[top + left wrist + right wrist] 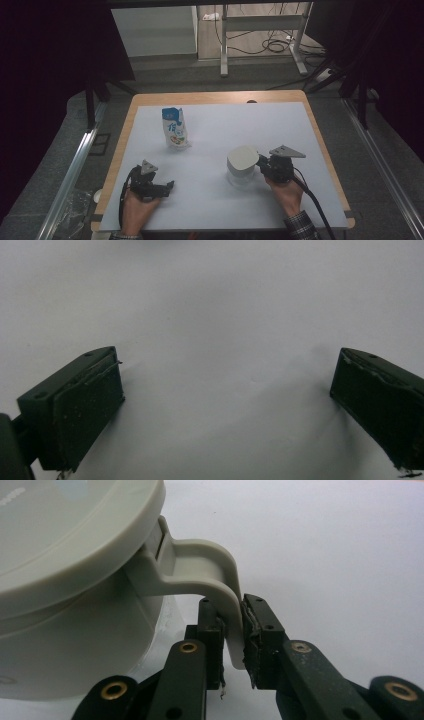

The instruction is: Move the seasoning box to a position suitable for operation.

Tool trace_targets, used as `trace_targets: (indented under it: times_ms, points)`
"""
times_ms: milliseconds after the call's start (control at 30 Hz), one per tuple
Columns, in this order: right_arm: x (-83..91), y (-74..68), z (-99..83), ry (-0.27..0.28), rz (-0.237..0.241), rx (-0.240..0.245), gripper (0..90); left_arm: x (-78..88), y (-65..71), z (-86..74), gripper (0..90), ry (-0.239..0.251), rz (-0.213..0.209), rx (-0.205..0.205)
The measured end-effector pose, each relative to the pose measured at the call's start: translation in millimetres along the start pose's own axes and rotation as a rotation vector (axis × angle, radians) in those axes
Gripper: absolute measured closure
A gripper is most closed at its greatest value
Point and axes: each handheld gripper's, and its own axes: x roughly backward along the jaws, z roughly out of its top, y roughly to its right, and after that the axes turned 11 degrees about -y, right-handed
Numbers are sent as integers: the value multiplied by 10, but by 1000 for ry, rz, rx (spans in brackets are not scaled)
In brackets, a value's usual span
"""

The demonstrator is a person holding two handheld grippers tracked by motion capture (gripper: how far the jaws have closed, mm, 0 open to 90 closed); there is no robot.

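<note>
Pale grey-beige lidded cup [243, 162] near right, blue-and-white pouch [175, 128] with orange print far left, black grippers on a white mat [260, 120].

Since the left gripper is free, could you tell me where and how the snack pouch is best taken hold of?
I would grip the pouch across its narrow flat upper part, just under the blue top seal, coming from the near side with the open left gripper. It stands upright and tapers upward, so the top likely fits between the jaws; the fuller base looks wider.
</note>
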Motion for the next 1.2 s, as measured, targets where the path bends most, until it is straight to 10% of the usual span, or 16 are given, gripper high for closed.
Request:
trace_targets:
  times_ms: [533,1200]
  points:
    - [-25,44,-79,5,1,1,768,0,1,0,4,0,0,0]
    - [138,153,-138,-3,97,80,533,0,1,0,4,0,0,0]
